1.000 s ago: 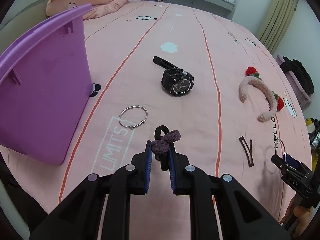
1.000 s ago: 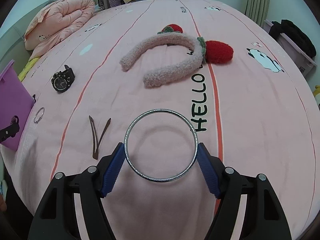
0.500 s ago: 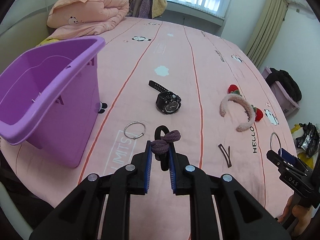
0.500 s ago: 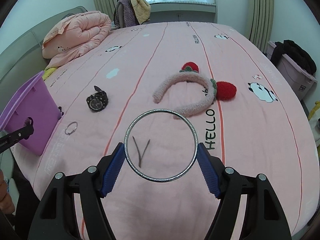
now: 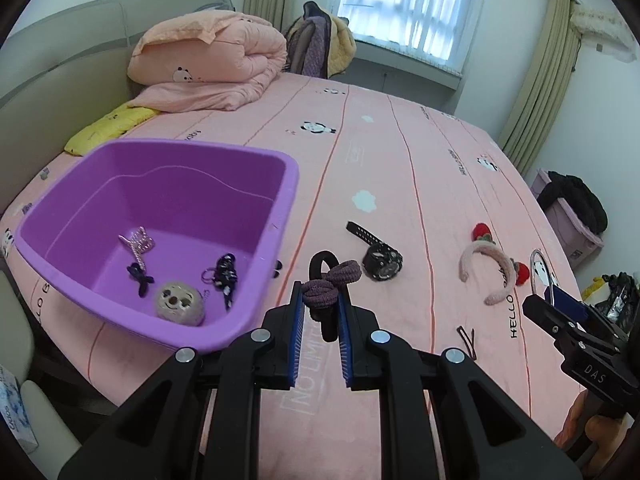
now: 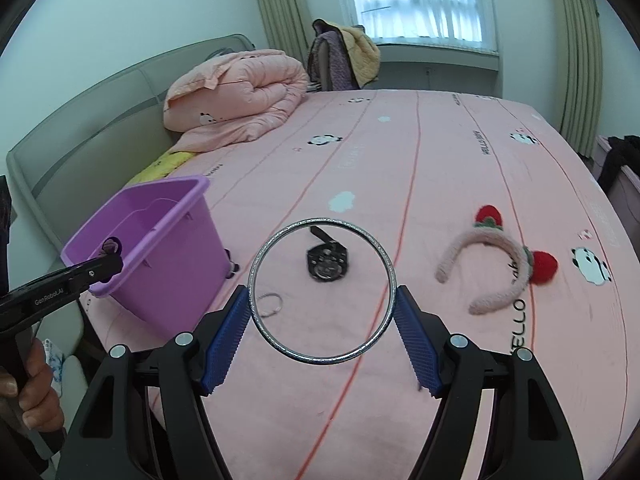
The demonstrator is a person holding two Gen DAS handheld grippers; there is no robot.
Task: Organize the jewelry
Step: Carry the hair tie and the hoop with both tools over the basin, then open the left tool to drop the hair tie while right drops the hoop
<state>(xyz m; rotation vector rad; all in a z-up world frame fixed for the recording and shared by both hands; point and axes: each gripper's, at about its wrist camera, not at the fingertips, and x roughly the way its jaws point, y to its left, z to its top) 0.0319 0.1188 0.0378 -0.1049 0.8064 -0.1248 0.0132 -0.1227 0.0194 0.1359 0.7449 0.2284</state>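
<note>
My left gripper (image 5: 320, 312) is shut on a mauve and black hair tie (image 5: 330, 280), held high beside the right rim of the purple bin (image 5: 288, 184). The bin holds several small trinkets (image 5: 180, 300). My right gripper (image 6: 322, 312) is shut on a large silver bangle (image 6: 256, 264), held high above the pink bed. On the bed lie a black watch (image 6: 328, 262), a small silver ring (image 6: 270, 305), a pink strawberry headband (image 6: 496, 264) and brown hair clips (image 5: 466, 338). The left gripper (image 6: 106, 264) also shows by the bin (image 6: 160, 248).
A folded pink duvet (image 5: 208, 68) and a yellow cloth (image 5: 108, 128) lie at the head of the bed. A chair with clothes (image 5: 320, 44) stands by the window. A lilac box with dark clothes (image 5: 572, 216) sits beside the bed at right.
Both grippers have risen well above the bed, each keeping its load. The left gripper has swung toward the bin, so the bin's inside now shows.
</note>
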